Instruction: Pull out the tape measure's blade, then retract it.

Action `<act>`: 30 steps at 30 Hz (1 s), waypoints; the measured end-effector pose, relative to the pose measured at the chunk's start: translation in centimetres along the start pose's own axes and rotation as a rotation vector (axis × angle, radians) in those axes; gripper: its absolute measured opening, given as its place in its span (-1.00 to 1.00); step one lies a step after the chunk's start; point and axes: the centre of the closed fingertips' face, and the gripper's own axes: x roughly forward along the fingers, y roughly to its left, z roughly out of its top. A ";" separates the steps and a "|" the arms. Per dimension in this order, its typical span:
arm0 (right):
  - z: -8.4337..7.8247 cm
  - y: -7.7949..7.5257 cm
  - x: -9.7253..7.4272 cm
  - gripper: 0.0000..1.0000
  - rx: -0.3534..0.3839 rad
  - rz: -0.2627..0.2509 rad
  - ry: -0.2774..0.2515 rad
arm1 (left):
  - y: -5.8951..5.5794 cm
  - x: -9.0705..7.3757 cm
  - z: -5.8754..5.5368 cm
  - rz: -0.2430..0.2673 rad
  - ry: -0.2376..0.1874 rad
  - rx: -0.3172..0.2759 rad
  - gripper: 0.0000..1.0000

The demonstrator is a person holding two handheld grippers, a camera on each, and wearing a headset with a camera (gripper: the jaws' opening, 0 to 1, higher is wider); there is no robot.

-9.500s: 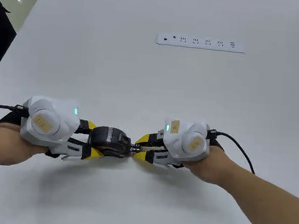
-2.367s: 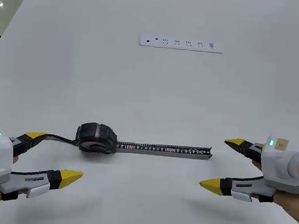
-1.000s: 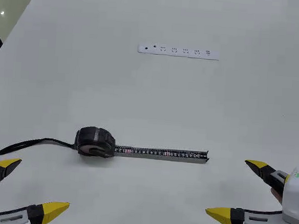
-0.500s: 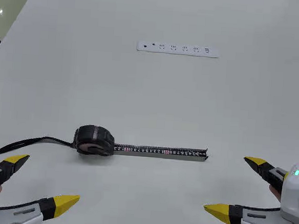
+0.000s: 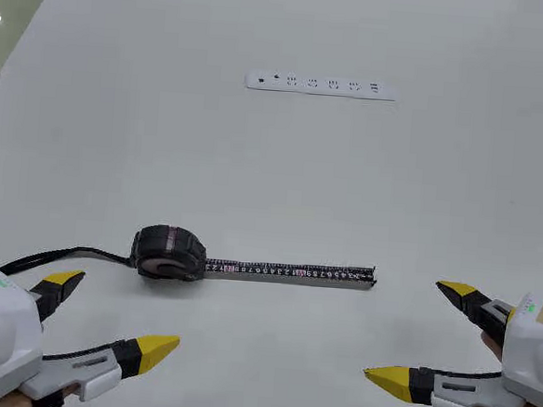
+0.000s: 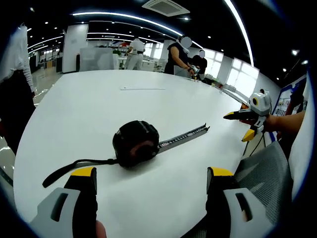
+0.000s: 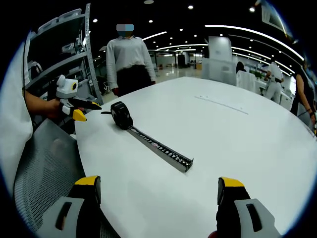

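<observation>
A black tape measure lies on the white table, its blade pulled out to the right and resting flat. A black wrist strap trails left from the case. My left gripper hovers open at the near left, short of the case, nothing between its yellow tips. My right gripper is open at the near right, a little beyond the blade's end. In the right gripper view the case sits far along the blade, with the left gripper behind it. The right gripper appears in the left gripper view.
A white power strip lies flat at the far side of the table. People stand beyond the table's far edge and at its side. A grey mesh chair sits at the near edge.
Since the earliest frame the blade was pulled out and both grippers let go. Over the last second the left gripper has moved up and right toward the case; the right has hardly shifted.
</observation>
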 end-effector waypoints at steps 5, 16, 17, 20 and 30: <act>0.0 0.0 0.2 0.98 0.005 -0.001 -0.002 | -0.1 1.0 0.5 0.008 -0.005 -0.014 0.79; 0.4 -0.1 0.6 0.98 0.001 0.008 -0.004 | 0.1 4.0 1.3 0.021 -0.016 -0.054 0.76; 0.4 -0.1 0.6 0.98 0.003 0.009 -0.005 | -0.1 4.3 1.5 0.009 -0.022 -0.075 0.75; 0.2 -0.1 0.6 0.98 0.007 0.011 0.001 | -0.4 5.0 1.5 0.002 -0.005 -0.047 0.74; 0.1 -0.2 0.9 0.98 0.014 0.012 0.002 | -0.1 5.7 2.0 0.012 -0.025 -0.067 0.76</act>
